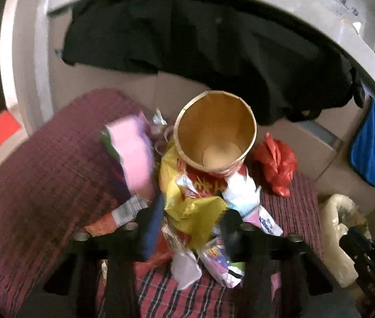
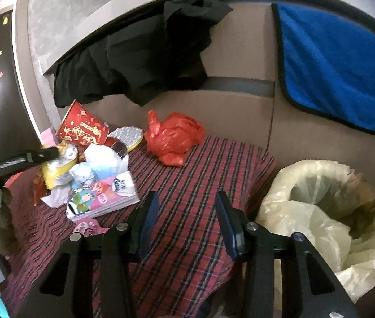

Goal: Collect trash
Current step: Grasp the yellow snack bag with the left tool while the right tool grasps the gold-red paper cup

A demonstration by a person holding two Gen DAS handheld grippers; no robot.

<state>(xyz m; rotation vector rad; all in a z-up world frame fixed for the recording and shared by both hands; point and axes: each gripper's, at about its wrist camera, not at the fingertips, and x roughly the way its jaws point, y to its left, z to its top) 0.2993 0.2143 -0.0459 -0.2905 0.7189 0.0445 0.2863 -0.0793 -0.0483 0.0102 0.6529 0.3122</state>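
Observation:
A heap of trash lies on the red plaid cloth point(image 2: 200, 169): a red paper cup point(image 1: 214, 132) on its side, a yellow wrapper point(image 1: 187, 198), crumpled white paper point(image 2: 100, 161), a pink printed pack point(image 2: 102, 196) and a red plastic bag point(image 2: 174, 137). My left gripper point(image 1: 192, 212) has the yellow wrapper between its blue pads, which touch it on both sides. One of its fingers point(image 2: 51, 153) shows at the heap's left in the right wrist view. My right gripper point(image 2: 187, 198) hovers open over bare cloth to the right of the heap, with nothing between its fingers.
A bin with a pale plastic liner point(image 2: 320, 212) stands at the right, below the cloth's edge. A black garment point(image 2: 139, 61) and a blue towel point(image 2: 341, 74) hang over a cardboard wall behind. A pink item point(image 1: 134, 156) and a silver disc point(image 2: 126, 133) lie by the cup.

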